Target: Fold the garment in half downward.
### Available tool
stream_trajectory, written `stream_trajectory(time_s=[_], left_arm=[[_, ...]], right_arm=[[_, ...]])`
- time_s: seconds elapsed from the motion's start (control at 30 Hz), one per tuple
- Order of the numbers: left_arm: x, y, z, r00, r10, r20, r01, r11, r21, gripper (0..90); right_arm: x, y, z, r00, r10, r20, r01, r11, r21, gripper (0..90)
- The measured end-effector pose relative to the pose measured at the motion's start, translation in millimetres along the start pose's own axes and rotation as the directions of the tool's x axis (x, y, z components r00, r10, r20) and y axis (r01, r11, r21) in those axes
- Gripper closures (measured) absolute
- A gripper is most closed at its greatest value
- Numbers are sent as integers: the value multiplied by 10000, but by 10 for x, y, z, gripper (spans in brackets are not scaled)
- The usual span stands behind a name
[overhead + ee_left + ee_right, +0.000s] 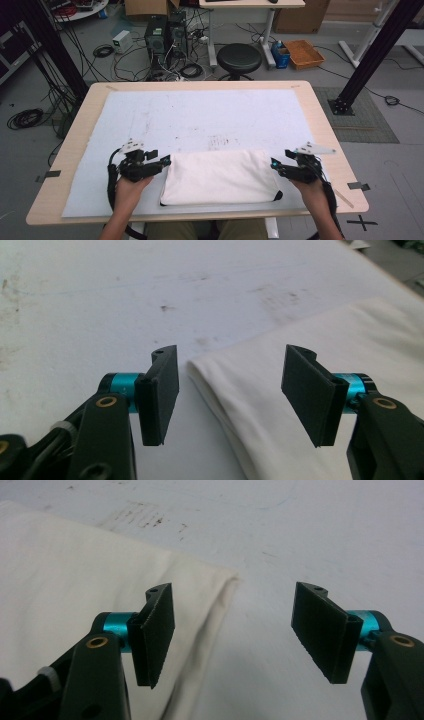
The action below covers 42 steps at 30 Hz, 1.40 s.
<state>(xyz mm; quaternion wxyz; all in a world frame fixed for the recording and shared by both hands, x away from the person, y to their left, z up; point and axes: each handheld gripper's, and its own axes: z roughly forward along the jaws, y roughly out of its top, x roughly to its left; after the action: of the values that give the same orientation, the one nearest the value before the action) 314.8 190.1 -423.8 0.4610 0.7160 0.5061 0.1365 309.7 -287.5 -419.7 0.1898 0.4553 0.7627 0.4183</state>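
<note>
Each hand-held gripper, left [164, 161] and right [274, 164], gapes released beside folded white cloth [220, 176].

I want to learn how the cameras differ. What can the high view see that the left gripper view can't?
High view alone: the person's hands, the right gripper, a black stool and an orange tray on the floor.
Left gripper view alone: the folded edge of the white cloth close up, between the left gripper's open jaws.
Both: the cloth and the stained white mat.
</note>
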Motion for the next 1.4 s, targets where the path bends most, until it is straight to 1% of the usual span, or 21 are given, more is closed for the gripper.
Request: stream_trajectory(time_s=[0.1, 0.17, 0.2, 0.23, 0.27, 0.3, 0.33, 0.4, 0.47, 0.57, 0.67, 0.73, 0.8, 0.87, 0.97, 1.07, 1.1, 1.13, 1.2, 1.3, 1.4], left_arm=[[60, -11, 275, 9994, -64, -337, 87, 9975, 694, 398], [66, -45, 361, 9995, 8, -318, 21, 9957, 927, 400], [56, -59, 370, 9988, 214, -435, -176, 9962, 857, 418], [55, -68, 364, 9984, 466, -307, -438, 9953, 859, 504], [52, -78, 367, 9982, 589, 81, -594, 9946, 855, 660], [27, -78, 364, 9971, 760, -47, -753, 9934, 860, 783], [8, -76, 367, 9961, 868, -136, -854, 9929, 827, 867], [13, -62, 362, 9985, 534, -80, -528, 9967, 618, 871], [23, -38, 344, 9999, 81, 66, -81, 10000, 52, 873], [11, 22, 369, 9994, -271, 211, 282, 9981, -544, 874], [12, 76, 441, 9995, -325, 50, 327, 9966, -757, 875], [25, 101, 519, 9983, -540, 210, 553, 9959, -715, 875], [-1, 112, 590, 9990, -386, 221, 400, 9969, -684, 874], [-26, 116, 636, 9997, -202, 170, 212, 9976, -654, 874], [-20, 114, 648, 9993, -285, 226, 301, 9966, -773, 870], [3, 114, 580, 9995, -265, 152, 279, 9946, -1003, 748], [15, 110, 536, 9994, -311, 142, 325, 9935, -1095, 672], [29, 102, 485, 9994, -327, 115, 339, 9917, -1236, 604], [58, 66, 369, 9994, -323, 144, 341, 9882, -1496, 525], [89, -14, 208, 9993, -335, 175, 359, 9860, -1629, 472], [98, -98, 81, 9985, -351, 411, 414, 9856, -1641, 472]], right_arm=[[5, 107, 352, 9992, -85, -383, 114, 9971, 753, 413], [12, 126, 536, 9988, -296, -386, 344, 9908, 1307, 479], [8, 124, 598, 9987, -346, -381, 402, 9866, 1578, 564], [-2, 120, 626, 9980, -349, -519, 426, 9868, 1562, 647], [-10, 117, 627, 9966, -488, -671, 583, 9871, 1488, 751], [-2, 116, 622, 9944, -675, -814, 791, 9857, 1486, 842], [19, 115, 614, 9925, -936, -791, 1045, 9835, 1476, 865], [27, 124, 597, 9898, -1342, -485, 1399, 9798, 1427, 880], [-26, 132, 554, 9922, -1233, -155, 1243, 9861, 1102, 882], [-114, 149, 479, 9956, -909, 238, 894, 9942, 605, 882], [-186, 165, 437, 9954, -743, 604, 727, 9969, 296, 882], [-227, 176, 421, 9935, -671, 920, 662, 9977, 134, 882], [-268, 181, 420, 9942, -507, 950, 505, 9987, 37, 882], [-271, 171, 446, 9930, -640, 992, 623, 9979, 203, 881], [-267, 160, 463, 9904, -751, 1157, 720, 9969, 304, 880], [-258, 158, 453, 9873, -815, 1362, 783, 9965, 287, 847], [-254, 155, 447, 9857, -848, 1456, 822, 9963, 239, 794], [-261, 154, 442, 9863, -813, 1439, 797, 9967, 166, 666], [-288, 142, 420, 9877, -371, 1520, 371, 9993, 27, 483], [-320, 127, 350, 9889, -154, 1480, 206, 9992, -340, 371], [-355, 149, 228, 9907, 164, 1354, -67, 9974, -715, 334]])
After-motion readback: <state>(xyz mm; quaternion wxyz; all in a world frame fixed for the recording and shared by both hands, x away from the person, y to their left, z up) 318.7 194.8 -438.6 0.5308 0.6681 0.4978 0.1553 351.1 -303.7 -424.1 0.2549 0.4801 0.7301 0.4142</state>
